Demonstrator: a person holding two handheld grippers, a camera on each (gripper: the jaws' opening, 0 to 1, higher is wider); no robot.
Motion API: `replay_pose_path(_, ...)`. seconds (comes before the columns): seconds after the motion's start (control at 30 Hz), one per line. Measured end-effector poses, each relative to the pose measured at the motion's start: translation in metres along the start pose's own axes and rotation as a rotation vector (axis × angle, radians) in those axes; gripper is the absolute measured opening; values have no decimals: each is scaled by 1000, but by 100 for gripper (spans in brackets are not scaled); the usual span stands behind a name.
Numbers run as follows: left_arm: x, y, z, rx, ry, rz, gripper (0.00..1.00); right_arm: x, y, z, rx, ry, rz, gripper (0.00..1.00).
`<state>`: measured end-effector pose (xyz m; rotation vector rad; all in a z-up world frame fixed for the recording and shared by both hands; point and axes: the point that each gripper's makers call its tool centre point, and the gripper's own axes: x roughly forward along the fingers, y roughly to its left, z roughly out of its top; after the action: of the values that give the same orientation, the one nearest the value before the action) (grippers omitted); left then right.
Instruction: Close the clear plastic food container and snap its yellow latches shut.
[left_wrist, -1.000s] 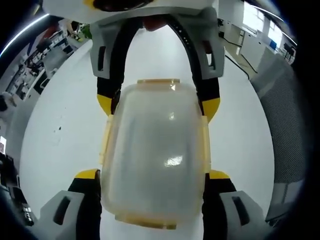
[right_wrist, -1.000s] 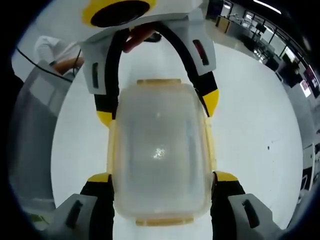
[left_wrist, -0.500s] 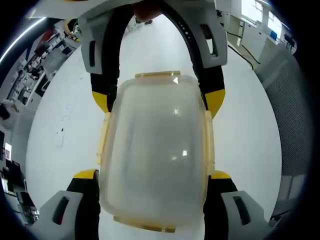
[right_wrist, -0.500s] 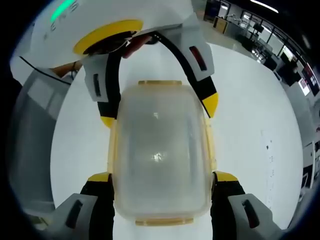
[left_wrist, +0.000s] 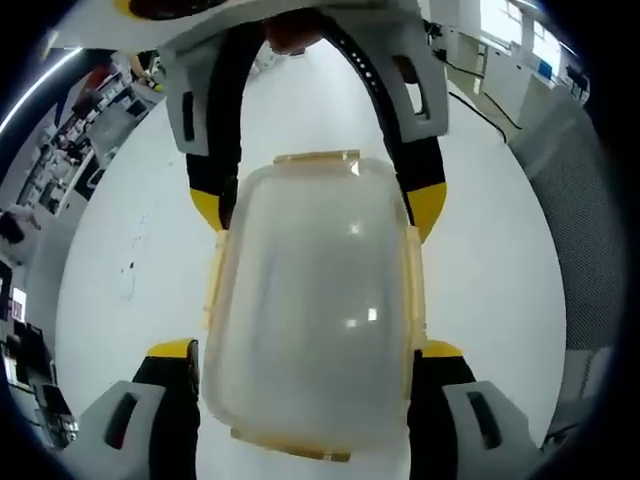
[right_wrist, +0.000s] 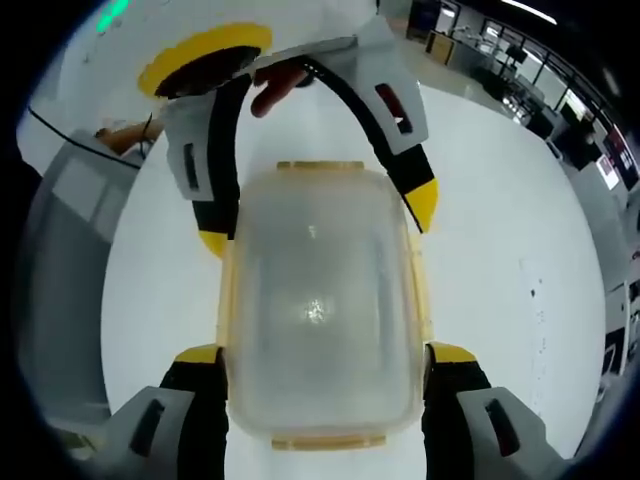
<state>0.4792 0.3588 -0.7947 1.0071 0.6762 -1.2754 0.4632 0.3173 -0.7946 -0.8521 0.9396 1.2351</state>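
Observation:
A clear plastic container (left_wrist: 310, 300) with its lid on lies on the white table (left_wrist: 130, 200), yellow latches along its edges. One latch (left_wrist: 315, 158) sits at the far end and others run down the long sides (left_wrist: 212, 280). My left gripper (left_wrist: 307, 350) straddles the near end, its yellow-tipped jaws pressed against both long sides. The right gripper (left_wrist: 315, 205) clamps the far end the same way. In the right gripper view the same container (right_wrist: 320, 300) sits between my right gripper (right_wrist: 325, 355) below and the left gripper (right_wrist: 317, 222) above.
A grey mesh chair (left_wrist: 570, 200) stands beside the table, seen again as a chair (right_wrist: 60, 250) in the right gripper view. A person's hand (right_wrist: 275, 85) holds the opposite gripper. Office desks (left_wrist: 70, 140) line the background.
The container stays clamped between both grippers. Both views have shifted slightly, and the opposite gripper in the right gripper view has tilted a little.

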Motion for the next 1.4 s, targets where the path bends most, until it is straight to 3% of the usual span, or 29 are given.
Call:
replay_pose_path(0.13,-8,1,5,-71,-61,-25,91,-3,-1,2,-10,-73,-8,80)
replay_pose_path(0.27,-16,3,12,-158,-179,-26,89,-12,-4,7,-11,-193,-35,81)
replay_pose_path(0.37,-22,8,19,-288,-258,0,86,-20,-4,11,53,-306,-26,84)
replay_pose_path(0.53,-24,9,23,-297,-337,46,87,-35,-12,15,173,-467,-62,85)
replay_pose_path(0.7,-31,13,34,-393,-482,92,82,-34,-9,20,208,-569,-127,81)
replay_pose_path(0.73,-31,10,28,-371,-447,95,81,-32,-8,15,223,-567,-139,80)
replay_pose_path(0.87,-35,10,23,-401,-487,114,81,-33,-5,13,314,-658,-151,77)
replay_pose_path(0.9,-38,11,23,-407,-495,120,81,-36,-9,12,328,-684,-185,77)
replay_pose_path(1.03,-50,21,26,-452,-552,159,81,-41,-13,10,382,-730,-228,76)
replay_pose_path(1.2,-53,28,25,-491,-578,208,81,-43,-17,12,384,-745,-263,73)
replay_pose_path(1.3,-55,33,22,-499,-584,274,77,-48,-23,16,408,-783,-294,73)
replay_pose_path(1.4,-56,30,23,-521,-601,273,74,-49,-25,16,429,-797,-300,75)
